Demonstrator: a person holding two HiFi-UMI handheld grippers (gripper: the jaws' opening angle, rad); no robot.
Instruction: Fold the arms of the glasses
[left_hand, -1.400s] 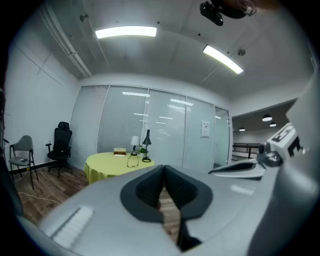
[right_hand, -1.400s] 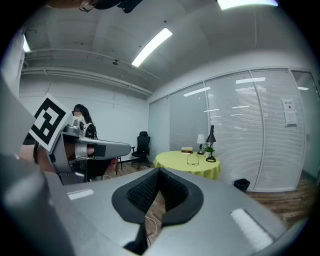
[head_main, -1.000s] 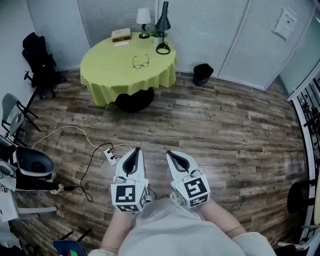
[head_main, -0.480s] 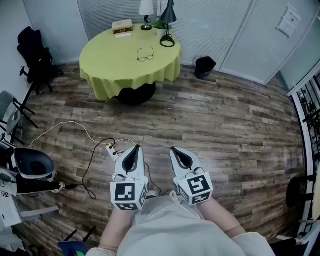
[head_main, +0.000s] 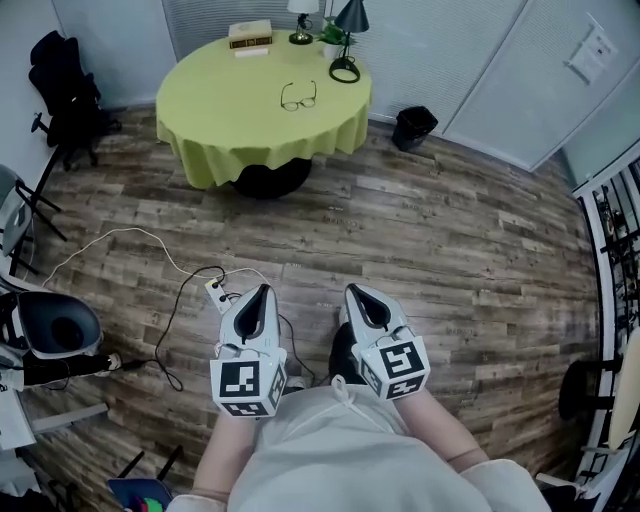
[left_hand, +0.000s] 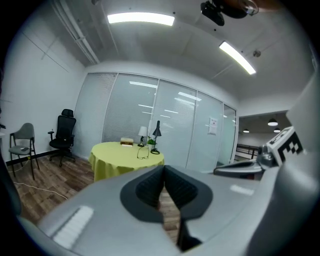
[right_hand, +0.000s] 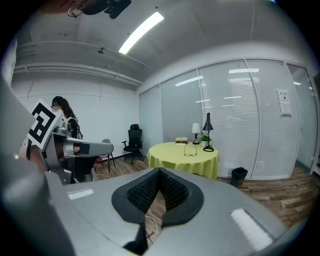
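Jaws were together and empty on left tool (head_main: 261, 292) and right tool (head_main: 354, 293), side by side above wood floor (head_main: 450, 230). Well apart, glasses (head_main: 298, 96) lay on yellow-clothed desk (head_main: 215, 105).

No readable text anywhere. Paper notice (head_main: 597, 52) on wall right of table (head_main: 230, 110): print too small to read. Book (head_main: 250, 35) at far edge of table: dark band on cover, lettering not legible. Square markers on left gripper (head_main: 262, 292) and right gripper (head_main: 353, 291), near side of table: black-and-white patterns only, no letters or digits.
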